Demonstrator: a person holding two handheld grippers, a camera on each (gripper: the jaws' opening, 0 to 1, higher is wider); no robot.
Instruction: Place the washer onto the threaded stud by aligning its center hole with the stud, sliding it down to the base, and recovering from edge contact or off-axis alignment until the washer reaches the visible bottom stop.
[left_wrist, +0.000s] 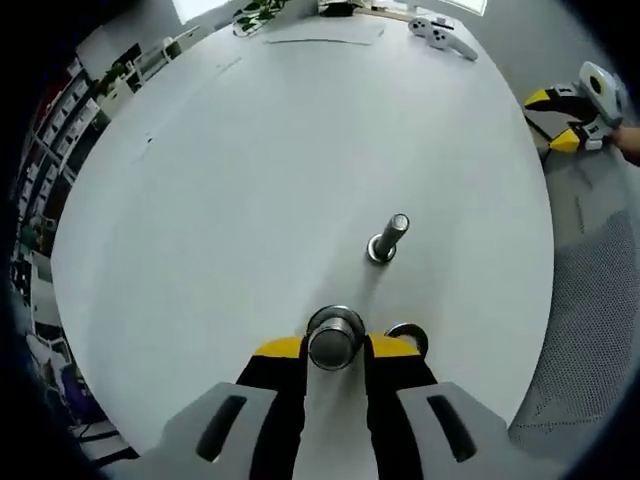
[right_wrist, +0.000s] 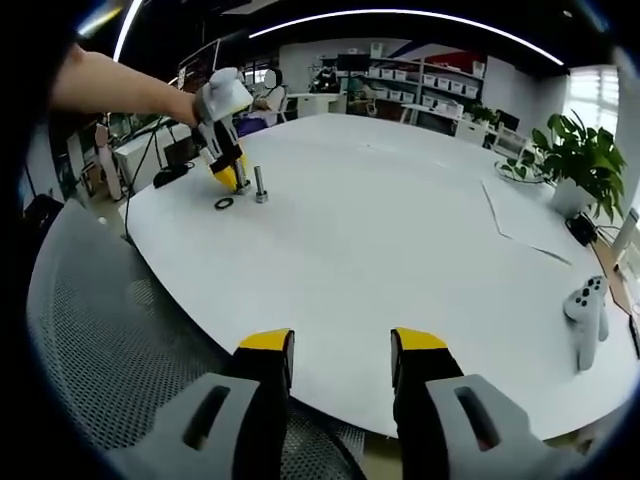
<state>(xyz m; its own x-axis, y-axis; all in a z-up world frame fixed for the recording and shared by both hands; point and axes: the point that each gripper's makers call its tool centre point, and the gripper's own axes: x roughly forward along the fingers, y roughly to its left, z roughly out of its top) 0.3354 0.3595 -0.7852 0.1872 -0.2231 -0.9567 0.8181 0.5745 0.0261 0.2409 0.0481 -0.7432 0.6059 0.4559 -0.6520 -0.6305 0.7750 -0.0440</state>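
My left gripper (left_wrist: 335, 352) is shut on an upright metal stud (left_wrist: 335, 338) that stands on the white table (left_wrist: 250, 200). A dark washer (left_wrist: 407, 334) lies flat on the table just right of that jaw, partly hidden behind it. A second stud (left_wrist: 388, 238) stands free a little farther out. In the right gripper view, a hand holds the left gripper (right_wrist: 222, 130) over the stud (right_wrist: 240, 180), with the second stud (right_wrist: 261, 185) and the washer (right_wrist: 224, 204) beside it. My right gripper (right_wrist: 340, 355) is open and holds nothing, near the table edge and far from the studs.
A white game controller (right_wrist: 587, 310) lies near the table's right edge, and a potted plant (right_wrist: 575, 155) and paper sheets (right_wrist: 520, 215) sit beyond it. A grey mesh chair (right_wrist: 110, 330) is beside the table.
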